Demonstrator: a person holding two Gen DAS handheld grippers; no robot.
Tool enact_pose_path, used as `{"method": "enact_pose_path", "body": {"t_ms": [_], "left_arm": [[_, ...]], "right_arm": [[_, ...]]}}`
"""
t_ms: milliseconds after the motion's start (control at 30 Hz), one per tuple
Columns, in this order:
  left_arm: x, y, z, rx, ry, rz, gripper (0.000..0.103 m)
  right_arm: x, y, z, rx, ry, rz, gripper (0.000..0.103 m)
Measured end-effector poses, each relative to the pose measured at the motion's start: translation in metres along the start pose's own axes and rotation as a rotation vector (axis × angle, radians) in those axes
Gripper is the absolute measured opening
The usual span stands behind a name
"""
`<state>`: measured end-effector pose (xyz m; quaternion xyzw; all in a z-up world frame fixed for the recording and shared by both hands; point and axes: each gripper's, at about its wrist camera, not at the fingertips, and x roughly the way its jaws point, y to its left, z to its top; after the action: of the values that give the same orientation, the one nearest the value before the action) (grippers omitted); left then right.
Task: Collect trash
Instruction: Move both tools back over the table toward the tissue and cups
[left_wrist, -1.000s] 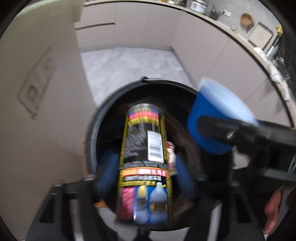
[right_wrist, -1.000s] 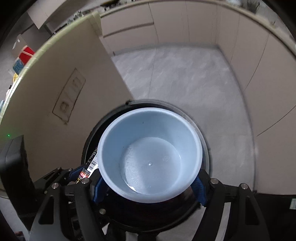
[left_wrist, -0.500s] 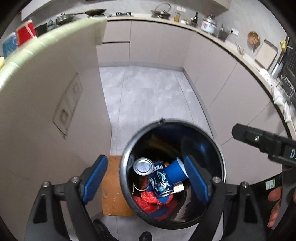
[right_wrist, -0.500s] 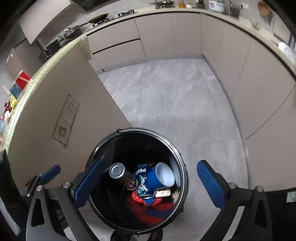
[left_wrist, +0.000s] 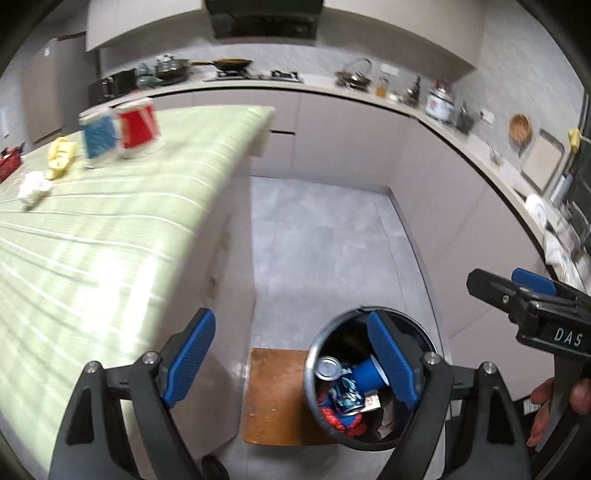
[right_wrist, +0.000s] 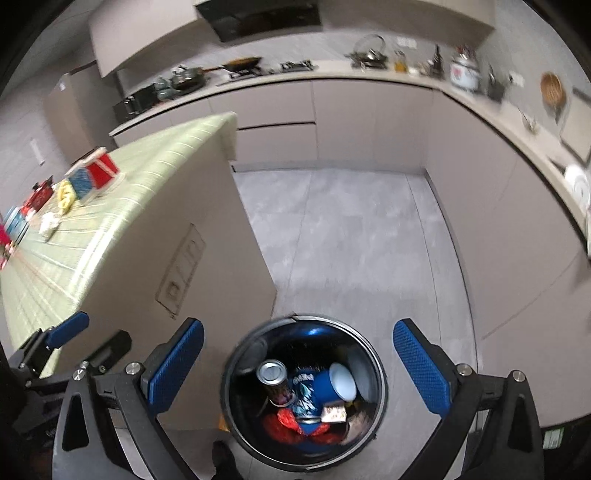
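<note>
I hold the left gripper and right gripper above the trash bin, jaws spread wide and empty. The can and blue cup lie inside the bin.

A: Any lettering you can actually read?
B: White capitals "DAS" on the black body of the right gripper, at the right edge of the left wrist view.
A: And the crushed blue can in the trash bin?
B: White letters on it, too blurred to read
</note>
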<state>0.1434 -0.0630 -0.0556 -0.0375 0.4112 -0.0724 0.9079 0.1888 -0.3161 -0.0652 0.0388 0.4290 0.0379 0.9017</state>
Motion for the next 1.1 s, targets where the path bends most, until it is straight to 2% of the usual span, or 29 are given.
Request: {"method": "enact_pose_path", "body": {"t_ms": [567, 867, 1100], "left_arm": [[-0.051, 0.146, 0.010, -0.183, -0.112, 0.195, 0.087], [-0.055, 0.213, 0.023, -0.239, -0.136, 0.255, 0.092], [-0.039, 0.266, 0.043, -0.258, -0.124, 0.269, 0.094]], "right_arm": [[-0.002, 0.166, 0.039, -0.195, -0.047, 0.185, 0.103], [0.017, 0.242, 0.061, -0.261, -0.056, 0.217, 0.103], [0.042, 0.294, 0.085, -0.289, -0.074, 0.212, 0.103]]}}
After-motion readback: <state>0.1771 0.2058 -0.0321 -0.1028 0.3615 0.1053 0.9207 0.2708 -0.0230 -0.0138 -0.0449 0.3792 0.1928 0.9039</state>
